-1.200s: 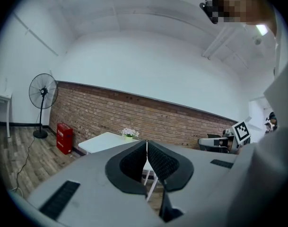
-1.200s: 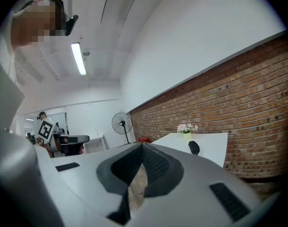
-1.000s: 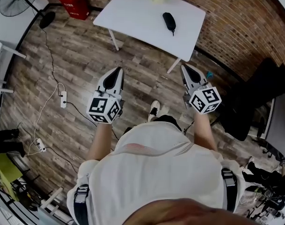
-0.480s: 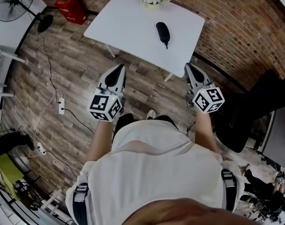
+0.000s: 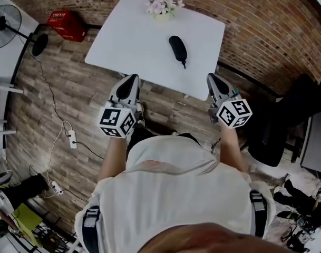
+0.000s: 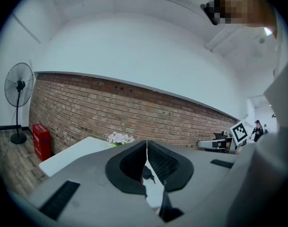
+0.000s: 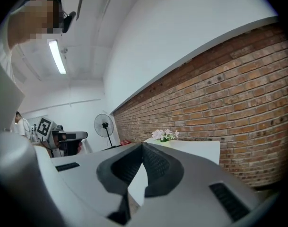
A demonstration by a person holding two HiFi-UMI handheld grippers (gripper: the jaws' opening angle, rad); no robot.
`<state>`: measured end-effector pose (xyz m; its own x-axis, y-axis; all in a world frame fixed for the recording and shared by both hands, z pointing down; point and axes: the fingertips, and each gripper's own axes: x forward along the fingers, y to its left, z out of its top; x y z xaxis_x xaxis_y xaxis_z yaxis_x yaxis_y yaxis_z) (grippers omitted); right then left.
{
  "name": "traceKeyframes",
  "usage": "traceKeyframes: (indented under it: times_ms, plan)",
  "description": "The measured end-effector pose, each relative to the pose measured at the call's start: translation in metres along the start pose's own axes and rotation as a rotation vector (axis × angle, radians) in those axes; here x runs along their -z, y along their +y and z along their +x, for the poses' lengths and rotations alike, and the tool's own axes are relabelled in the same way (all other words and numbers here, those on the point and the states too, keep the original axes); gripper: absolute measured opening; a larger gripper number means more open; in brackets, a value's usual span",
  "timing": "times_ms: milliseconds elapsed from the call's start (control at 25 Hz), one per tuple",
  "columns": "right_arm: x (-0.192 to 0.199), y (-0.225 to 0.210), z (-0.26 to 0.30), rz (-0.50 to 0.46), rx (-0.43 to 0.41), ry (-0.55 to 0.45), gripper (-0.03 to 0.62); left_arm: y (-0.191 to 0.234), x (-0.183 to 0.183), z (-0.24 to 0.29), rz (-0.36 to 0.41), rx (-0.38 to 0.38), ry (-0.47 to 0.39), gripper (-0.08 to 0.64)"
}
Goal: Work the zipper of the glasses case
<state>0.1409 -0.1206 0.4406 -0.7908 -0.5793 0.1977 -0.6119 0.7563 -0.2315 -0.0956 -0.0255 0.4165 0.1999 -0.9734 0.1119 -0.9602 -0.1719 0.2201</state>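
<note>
A black glasses case [image 5: 177,47] lies on the white table [image 5: 128,41], its zipper pull cord trailing toward the near edge. Through the left gripper's jaws the case [image 6: 146,172] shows as a small dark shape. My left gripper [image 5: 131,80] hangs shut and empty just off the table's near edge, left of the case. My right gripper [image 5: 211,79] is shut and empty too, at the table's near right corner. Both are well short of the case. In the right gripper view the table [image 7: 200,148] shows, but the case is hidden.
A pot of pale pink flowers [image 5: 161,7] stands at the table's far edge by the brick wall [image 5: 265,30]. A red crate [image 5: 66,25] and a standing fan [image 5: 5,28] are at the left; a black chair [image 5: 287,115] at the right. Cables [image 5: 60,130] cross the wooden floor.
The person has walked toward the table: table and case have come nearer and lower in the head view. Both grippers stay shut, now reaching the table's near edge.
</note>
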Motion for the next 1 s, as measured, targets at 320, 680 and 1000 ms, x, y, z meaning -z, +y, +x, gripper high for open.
traceKeyframes:
  times_ms: [320,680,1000]
  plan:
    - [-0.028,-0.008,0.088,0.03,0.158,-0.024,0.051,0.079,-0.031,0.09,0.043,0.199,0.043,0.02]
    - [-0.022,0.002,0.155,0.071,0.297,0.016,0.051,0.159,-0.039,0.139,0.05,0.307,0.107,0.02]
    - [0.0,-0.037,0.158,0.137,0.341,0.077,0.051,0.146,-0.025,0.183,0.026,0.361,0.155,0.02]
